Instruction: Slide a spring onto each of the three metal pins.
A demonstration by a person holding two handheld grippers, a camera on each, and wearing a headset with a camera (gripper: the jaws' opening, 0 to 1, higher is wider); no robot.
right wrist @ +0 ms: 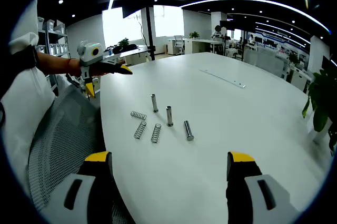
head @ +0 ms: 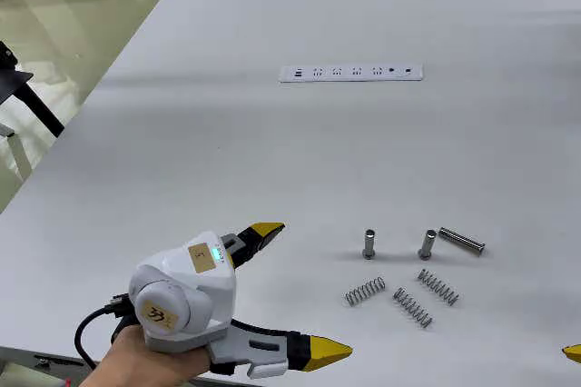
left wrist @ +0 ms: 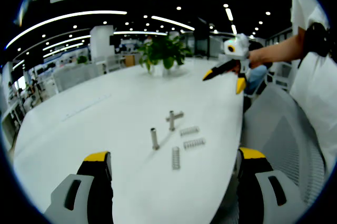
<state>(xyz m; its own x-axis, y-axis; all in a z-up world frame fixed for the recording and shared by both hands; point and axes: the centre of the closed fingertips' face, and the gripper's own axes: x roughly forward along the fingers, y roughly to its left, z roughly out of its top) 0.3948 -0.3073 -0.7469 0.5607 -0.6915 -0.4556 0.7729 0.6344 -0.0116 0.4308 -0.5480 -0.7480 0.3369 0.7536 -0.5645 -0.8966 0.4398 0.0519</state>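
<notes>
Left gripper (head: 307, 287) jaws wide, three springs (head: 411, 306) beside seemingly bare pins (head: 427, 243)

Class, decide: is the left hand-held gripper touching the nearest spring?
Apart. The head view shows bare table between the open left hand-held gripper and the nearest spring.

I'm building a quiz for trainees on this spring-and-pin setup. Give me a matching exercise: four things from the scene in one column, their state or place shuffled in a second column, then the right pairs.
Things (pin sides as in the head view):
1. left claw
2. power strip
3. rightmost metal pin
4. leftmost metal pin

States or places:
A. lies on its side
B. open, holding nothing
C. stands upright
D. flat, well beyond the pins

Pairs: 1-B, 2-D, 3-A, 4-C
</notes>
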